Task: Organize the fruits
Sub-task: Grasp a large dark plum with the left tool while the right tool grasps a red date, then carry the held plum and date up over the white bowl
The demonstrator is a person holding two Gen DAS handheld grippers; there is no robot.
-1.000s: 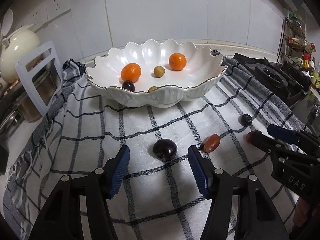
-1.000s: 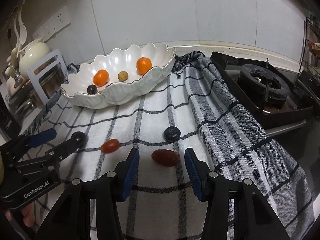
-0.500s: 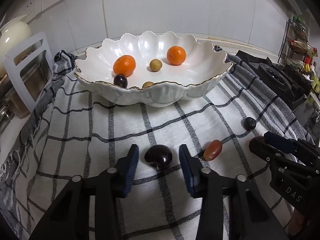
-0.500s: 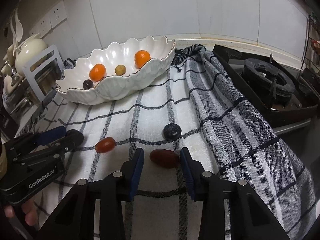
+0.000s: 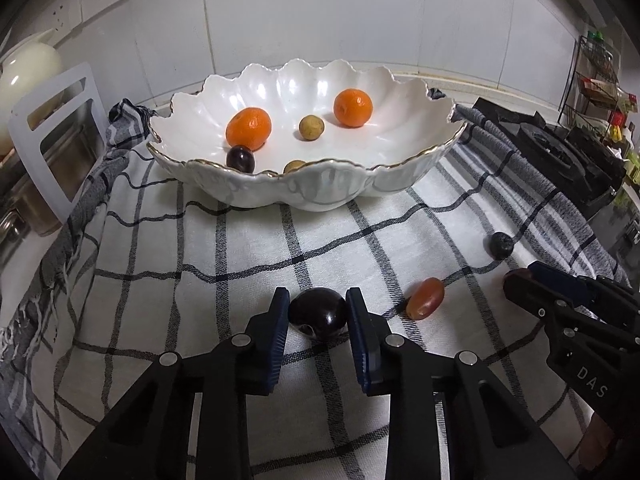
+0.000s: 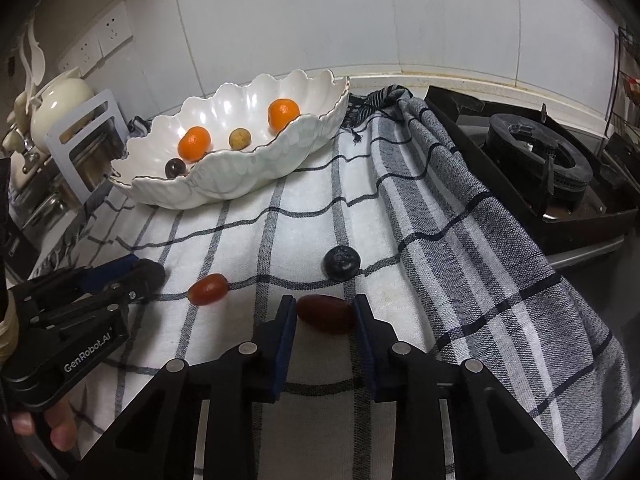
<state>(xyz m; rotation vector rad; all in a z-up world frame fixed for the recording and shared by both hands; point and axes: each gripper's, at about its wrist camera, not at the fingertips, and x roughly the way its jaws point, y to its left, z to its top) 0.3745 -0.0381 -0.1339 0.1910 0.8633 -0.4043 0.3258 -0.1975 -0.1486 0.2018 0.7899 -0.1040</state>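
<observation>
Both grippers have just been closing: the left gripper [image 5: 318,312] now grips the dark plum [image 5: 318,314], the right gripper [image 6: 325,318] grips the red fruit [image 6: 326,314], both near the cloth's [image 5: 240,248] front edge. The bowl [image 5: 320,196] is probably next.

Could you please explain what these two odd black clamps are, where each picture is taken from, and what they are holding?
They are hand-held grippers, one in each of a person's hands, each with a camera looking along its two fingers. In the left camera's picture the left gripper, whose jaws have just been closing, clamps a dark plum. In the right camera's picture the right gripper, likewise just closed, clamps a reddish oval fruit. Both fruits lie on a checked cloth, beside a small red tomato and a blueberry. Behind stands a white scalloped bowl already holding fruit.
</observation>
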